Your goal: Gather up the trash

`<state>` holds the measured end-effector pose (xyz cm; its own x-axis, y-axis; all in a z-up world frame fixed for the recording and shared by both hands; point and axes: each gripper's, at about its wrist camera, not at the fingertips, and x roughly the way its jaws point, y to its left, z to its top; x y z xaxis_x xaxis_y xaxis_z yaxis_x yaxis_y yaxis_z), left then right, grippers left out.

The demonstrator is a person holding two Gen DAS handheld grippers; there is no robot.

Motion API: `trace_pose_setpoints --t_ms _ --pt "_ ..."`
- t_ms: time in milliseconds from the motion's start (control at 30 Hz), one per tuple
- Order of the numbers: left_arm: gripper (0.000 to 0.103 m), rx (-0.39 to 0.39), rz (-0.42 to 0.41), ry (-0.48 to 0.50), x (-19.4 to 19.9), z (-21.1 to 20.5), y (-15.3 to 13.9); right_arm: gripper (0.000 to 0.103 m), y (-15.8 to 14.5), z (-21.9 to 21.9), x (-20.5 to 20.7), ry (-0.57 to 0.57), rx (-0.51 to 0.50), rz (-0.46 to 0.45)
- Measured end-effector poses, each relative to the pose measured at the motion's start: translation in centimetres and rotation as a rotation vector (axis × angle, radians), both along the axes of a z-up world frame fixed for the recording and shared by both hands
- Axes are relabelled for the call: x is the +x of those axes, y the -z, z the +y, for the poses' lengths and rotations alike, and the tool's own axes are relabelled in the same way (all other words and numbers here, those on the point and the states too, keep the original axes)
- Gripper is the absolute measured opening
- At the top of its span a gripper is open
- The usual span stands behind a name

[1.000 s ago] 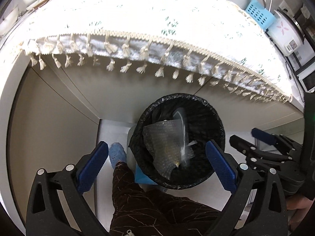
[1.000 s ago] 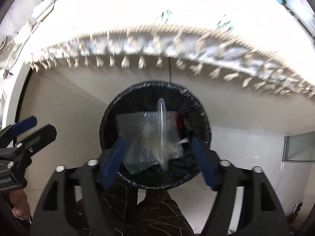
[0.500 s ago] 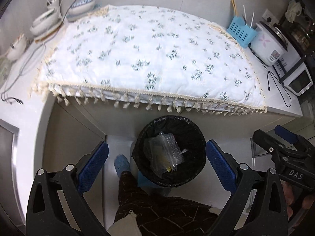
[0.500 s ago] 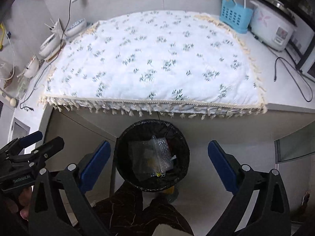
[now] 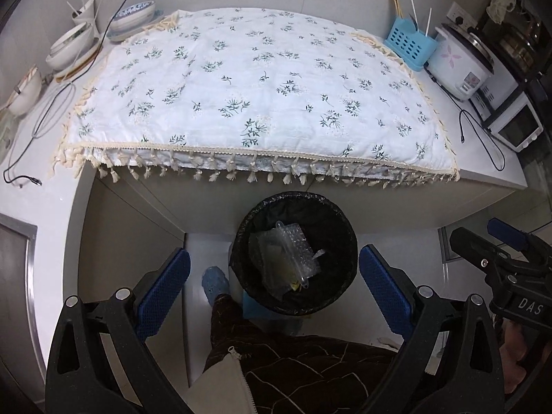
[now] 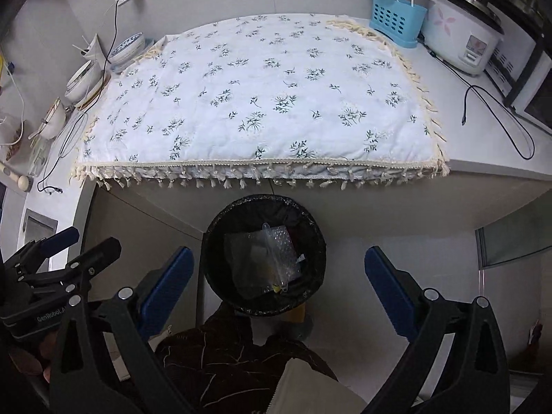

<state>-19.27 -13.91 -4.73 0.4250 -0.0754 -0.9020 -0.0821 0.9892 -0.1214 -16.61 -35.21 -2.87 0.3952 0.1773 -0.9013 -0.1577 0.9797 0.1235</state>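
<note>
Trash in the bin, both grippers released above it.

Left gripper (image 5: 274,277) and right gripper (image 6: 279,274) spread wide, empty, pointing down over the black-lined bin (image 5: 338,220) on the floor under the counter edge. Bubble wrap (image 5: 293,245) and clear plastic bits lying inside, toward 9 o'clock of the bin. Floral tasselled cloth (image 5: 255,96) at 12 o'clock, bare; blue utensil caddy (image 5: 408,43) and rice cooker (image 5: 459,65) at 2 o'clock.

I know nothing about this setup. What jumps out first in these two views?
A white floral cloth with tassels covers most of the counter. Below its front edge stands a black-lined bin holding bubble wrap. At the counter's far right sit a blue caddy and a rice cooker.
</note>
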Motion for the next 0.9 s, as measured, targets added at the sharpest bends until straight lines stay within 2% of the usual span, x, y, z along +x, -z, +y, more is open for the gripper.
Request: trace_pose_setpoints --t_ms 900 --pt "0.097 0.009 -0.002 0.01 -0.36 -0.58 -0.35 0.095 0.07 -0.04 -0.55 -0.004 0.002 0.013"
